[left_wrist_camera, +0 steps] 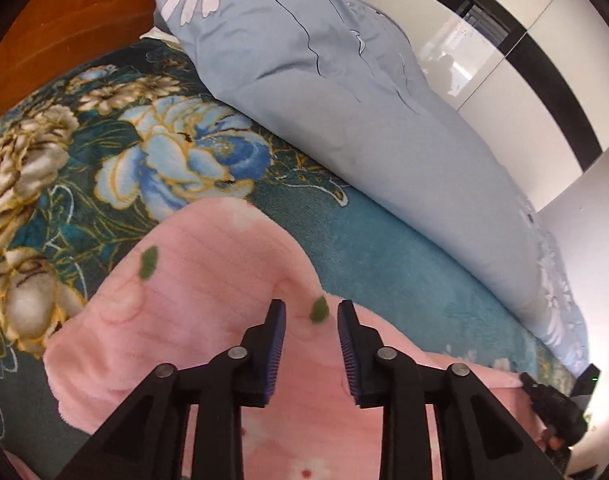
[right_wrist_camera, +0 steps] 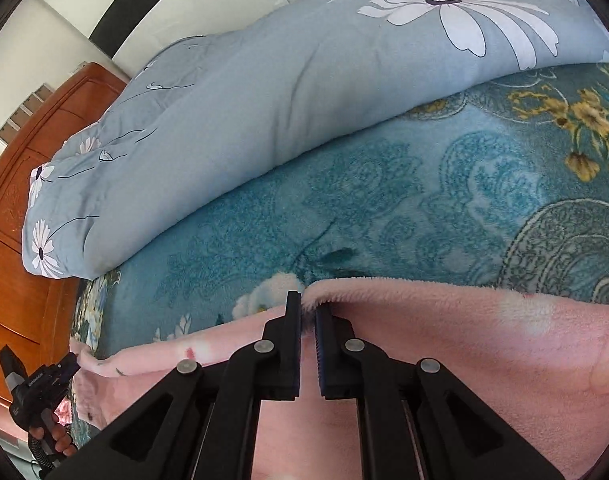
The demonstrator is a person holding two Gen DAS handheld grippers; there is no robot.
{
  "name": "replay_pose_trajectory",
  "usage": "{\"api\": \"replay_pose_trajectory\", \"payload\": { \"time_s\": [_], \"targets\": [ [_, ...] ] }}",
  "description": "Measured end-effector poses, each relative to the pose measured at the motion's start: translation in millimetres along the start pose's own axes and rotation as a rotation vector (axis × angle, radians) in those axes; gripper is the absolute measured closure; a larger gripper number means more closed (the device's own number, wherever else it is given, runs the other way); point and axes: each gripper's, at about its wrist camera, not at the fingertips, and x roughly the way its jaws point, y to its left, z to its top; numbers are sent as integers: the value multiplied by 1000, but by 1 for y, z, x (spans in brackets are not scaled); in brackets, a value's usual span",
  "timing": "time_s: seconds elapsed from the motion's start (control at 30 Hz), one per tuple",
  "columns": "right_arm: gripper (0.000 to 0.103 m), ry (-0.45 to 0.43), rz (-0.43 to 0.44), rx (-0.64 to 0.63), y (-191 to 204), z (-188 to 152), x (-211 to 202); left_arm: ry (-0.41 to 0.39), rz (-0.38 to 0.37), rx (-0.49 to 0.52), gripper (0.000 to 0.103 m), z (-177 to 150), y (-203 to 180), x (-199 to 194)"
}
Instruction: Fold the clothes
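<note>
A pink fleece garment (left_wrist_camera: pixel 208 280) with small green leaf prints lies on the teal floral blanket (left_wrist_camera: pixel 144 152). My left gripper (left_wrist_camera: pixel 311 310) hovers open over a raised fold of it, with a green leaf showing between the fingers. In the right wrist view the pink garment (right_wrist_camera: pixel 484 332) spreads to the right. My right gripper (right_wrist_camera: pixel 307 307) is nearly closed, and the garment's fluffy edge sits pinched between its fingertips. A hand holds the left gripper (right_wrist_camera: pixel 48 384) at that view's lower left, by the garment's far corner. The right gripper (left_wrist_camera: pixel 552 404) shows at the left wrist view's right edge.
A long blue-grey duvet (left_wrist_camera: pixel 324 92) with white flower prints lies rolled along the back of the bed, also in the right wrist view (right_wrist_camera: pixel 264 112). Orange wooden furniture (right_wrist_camera: pixel 20 200) stands beyond the bed's end. Glossy white panels (left_wrist_camera: pixel 504 52) rise behind the duvet.
</note>
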Motion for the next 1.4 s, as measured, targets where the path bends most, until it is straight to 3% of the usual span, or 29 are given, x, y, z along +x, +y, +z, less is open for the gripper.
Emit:
{"api": "replay_pose_trajectory", "payload": {
  "time_s": [0.07,0.1,0.13,0.2,0.27,0.37,0.5,0.57,0.6,0.63,0.67,0.8,1.0,1.1,1.23,1.3,1.4],
  "targets": [
    [74,-2,32,-27,3,-3,-10,-49,24,-47,56,-1,22,-27],
    [55,-15,53,-42,6,-6,-20,-73,60,-78,53,-2,36,-40],
    [44,-31,76,-59,9,-9,-31,-93,108,-116,47,-4,52,-51],
    [43,-57,115,-97,15,-18,-56,-112,160,-198,45,-11,85,-65],
    [42,-75,142,-136,22,-30,-82,-75,138,-283,45,-21,113,-64],
    [41,-67,158,-200,30,-51,-112,-13,38,-414,45,-37,144,-51],
    [41,-50,152,-263,30,-80,-144,11,-198,-597,45,-52,157,-32],
    [41,-48,145,-272,25,-93,-158,-8,-244,-661,48,-56,159,-26],
    [41,-48,143,-265,19,-98,-164,-31,-213,-665,53,-55,158,-27],
    [41,-50,136,-258,13,-102,-168,-56,-163,-661,82,-54,157,-29],
    [41,-51,127,-251,8,-105,-173,-86,-128,-607,92,-51,145,-33],
    [41,-71,84,-242,-10,-115,-185,-185,-27,-284,93,-40,75,-47],
    [41,-55,107,-193,-21,-126,-182,-172,14,416,93,-78,-109,-43],
    [41,-31,97,-179,-27,-133,-182,-92,17,673,92,-123,-164,-18],
    [41,-15,49,-177,-33,-139,-188,-9,51,764,92,-148,-180,8],
    [41,-13,31,-183,-35,-140,-192,-39,79,734,92,-137,-167,3],
    [41,-18,-5,-216,-34,-142,-197,-140,127,600,92,-92,-116,-23]
  ]
}}
